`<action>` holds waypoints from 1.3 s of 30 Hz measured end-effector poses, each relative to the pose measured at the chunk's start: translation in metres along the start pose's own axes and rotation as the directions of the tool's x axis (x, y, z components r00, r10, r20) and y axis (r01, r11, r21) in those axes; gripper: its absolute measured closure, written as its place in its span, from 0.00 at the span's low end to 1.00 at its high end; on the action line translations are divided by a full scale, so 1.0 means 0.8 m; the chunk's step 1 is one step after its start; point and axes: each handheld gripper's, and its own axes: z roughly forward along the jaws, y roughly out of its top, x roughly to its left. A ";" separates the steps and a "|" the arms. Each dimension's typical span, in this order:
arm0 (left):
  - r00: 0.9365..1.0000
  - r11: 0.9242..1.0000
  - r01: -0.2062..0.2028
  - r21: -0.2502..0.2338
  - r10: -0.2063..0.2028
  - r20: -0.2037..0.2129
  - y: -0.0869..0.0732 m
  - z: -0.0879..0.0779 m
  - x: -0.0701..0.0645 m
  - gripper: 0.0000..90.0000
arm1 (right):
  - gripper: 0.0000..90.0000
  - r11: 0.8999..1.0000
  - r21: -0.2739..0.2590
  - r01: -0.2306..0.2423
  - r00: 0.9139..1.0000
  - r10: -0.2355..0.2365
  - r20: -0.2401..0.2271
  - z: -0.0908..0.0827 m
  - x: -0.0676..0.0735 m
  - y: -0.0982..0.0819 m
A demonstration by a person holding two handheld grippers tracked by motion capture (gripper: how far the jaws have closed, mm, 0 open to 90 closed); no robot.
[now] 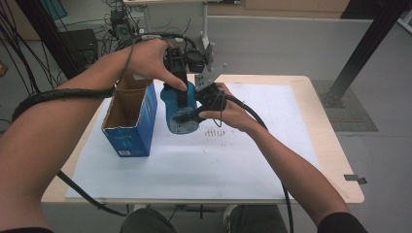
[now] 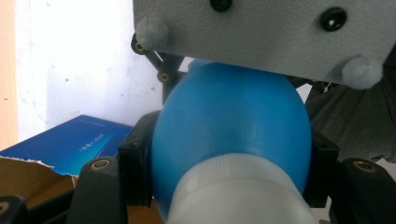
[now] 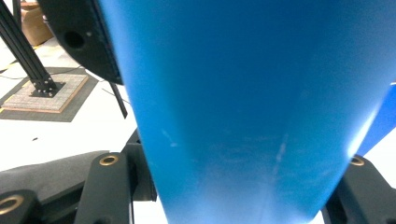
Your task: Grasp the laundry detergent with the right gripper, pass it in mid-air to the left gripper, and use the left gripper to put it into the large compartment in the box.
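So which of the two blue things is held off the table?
The rounded blue plastic bottle, clamped by both the left gripper and right gripper; the open blue cardboard box stands on the table.

Blue plastic bottle (image 1: pixel 178 109) with a pale grey cap end (image 2: pixel 243 196), held off the table surface, roughly upright, just right of an open blue carton (image 1: pixel 131 116).

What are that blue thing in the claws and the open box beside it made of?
The blue object looks like moulded plastic: smooth, evenly coloured, softly glossy, with a paler ribbed band at one end. The open box seems to be cardboard: a printed blue outside, a plain brown inside and a ragged torn edge. Both are judged by look alone.
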 end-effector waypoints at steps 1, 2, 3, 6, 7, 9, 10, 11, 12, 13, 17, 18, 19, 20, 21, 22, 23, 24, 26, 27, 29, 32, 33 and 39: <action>1.000 1.000 0.000 0.000 0.000 -0.001 0.000 0.000 0.000 0.41 | 0.46 1.000 -0.001 0.000 1.000 0.000 0.001 0.000 0.000 0.000; 1.000 1.000 0.000 0.001 0.000 -0.001 0.000 -0.001 0.000 0.41 | 0.46 1.000 -0.002 0.000 1.000 0.000 0.001 0.000 0.000 0.000; 1.000 1.000 0.001 -0.003 -0.001 -0.002 0.000 0.000 0.000 0.41 | 0.46 1.000 -0.003 -0.001 1.000 0.001 0.001 -0.001 0.000 0.000; 1.000 1.000 0.000 0.001 0.000 0.000 0.001 0.000 -0.001 0.41 | 0.46 1.000 -0.003 -0.002 1.000 0.002 -0.004 -0.001 0.000 0.000; 1.000 1.000 0.001 0.001 -0.001 0.001 0.001 0.000 -0.001 0.41 | 0.46 1.000 -0.001 -0.004 1.000 0.004 -0.006 -0.001 0.000 0.000; 1.000 1.000 0.001 0.001 -0.001 0.002 0.001 0.000 -0.001 0.41 | 0.46 1.000 0.000 -0.004 1.000 0.004 -0.006 -0.001 0.001 0.000; 1.000 1.000 0.001 0.001 -0.001 0.003 0.001 0.001 -0.001 0.41 | 0.46 1.000 0.001 -0.005 1.000 0.005 -0.007 -0.001 0.001 0.000; 1.000 1.000 0.001 0.003 -0.001 0.003 0.001 0.000 -0.001 0.41 | 0.46 1.000 0.002 -0.005 1.000 0.005 -0.008 -0.001 0.001 0.000; 1.000 1.000 0.002 0.001 -0.002 0.002 0.001 0.000 -0.001 0.41 | 0.46 1.000 0.002 -0.005 1.000 0.005 -0.007 -0.001 0.001 0.000; 1.000 1.000 0.003 0.001 -0.003 0.002 0.000 0.000 -0.001 0.41 | 0.46 1.000 0.002 -0.004 1.000 0.004 -0.007 -0.001 0.001 0.000; 1.000 1.000 0.004 0.001 -0.004 0.004 0.000 -0.001 -0.002 0.41 | 0.46 1.000 -0.002 -0.004 1.000 0.004 -0.009 0.000 0.001 0.000; 1.000 1.000 0.006 0.000 -0.006 0.004 0.000 -0.001 -0.002 0.41 | 0.46 1.000 -0.003 -0.004 1.000 0.004 -0.009 0.000 0.002 0.000; 1.000 1.000 0.006 -0.001 -0.006 0.004 -0.001 -0.001 -0.002 0.41 | 0.46 1.000 -0.004 -0.004 1.000 0.004 -0.008 0.000 0.002 0.001; 1.000 1.000 0.006 -0.001 -0.006 0.003 -0.001 -0.001 -0.002 0.41 | 0.46 1.000 -0.006 -0.005 1.000 0.005 -0.010 0.000 0.002 0.001; 1.000 1.000 0.006 0.002 -0.006 0.004 0.000 -0.001 -0.002 0.41 | 0.46 1.000 -0.007 -0.005 1.000 0.005 -0.010 0.000 0.002 0.001; 1.000 1.000 0.004 0.002 -0.004 0.003 0.000 -0.002 -0.002 0.41 | 0.45 1.000 -0.007 -0.006 1.000 0.006 -0.010 0.000 0.002 0.001; 1.000 1.000 0.007 0.002 -0.007 0.004 0.000 -0.001 -0.003 0.41 | 0.46 1.000 -0.005 -0.007 1.000 0.007 -0.011 0.000 0.002 0.001; 1.000 1.000 0.007 0.002 -0.007 0.003 0.000 -0.001 -0.003 0.41 | 0.45 1.000 -0.003 -0.007 1.000 0.007 -0.010 0.000 0.003 0.001; 1.000 1.000 0.006 0.003 -0.006 0.001 0.000 -0.001 -0.003 0.41 | 0.45 1.000 0.000 -0.004 1.000 0.004 -0.007 0.000 0.004 0.001; 1.000 1.000 0.007 0.004 -0.007 0.001 -0.001 -0.001 -0.003 0.41 | 0.45 1.000 0.001 -0.003 1.000 0.003 -0.004 0.000 0.004 0.001; 1.000 1.000 0.009 0.003 -0.009 0.000 -0.001 -0.002 -0.003 0.41 | 0.45 1.000 0.002 -0.001 1.000 0.001 -0.001 -0.001 0.004 0.001; 1.000 1.000 0.011 0.003 -0.011 0.005 -0.001 -0.003 -0.003 0.41 | 0.43 1.000 -0.001 0.003 1.000 -0.003 0.005 -0.001 0.004 0.002; 1.000 1.000 0.013 0.001 -0.013 0.007 -0.002 -0.002 -0.003 0.41 | 0.42 1.000 0.001 0.006 1.000 -0.006 0.007 -0.001 0.004 0.002; 1.000 1.000 0.027 -0.001 -0.027 0.006 -0.003 -0.001 -0.001 0.41 | 0.22 0.998 0.052 -0.021 0.999 0.018 0.049 -0.005 0.004 -0.006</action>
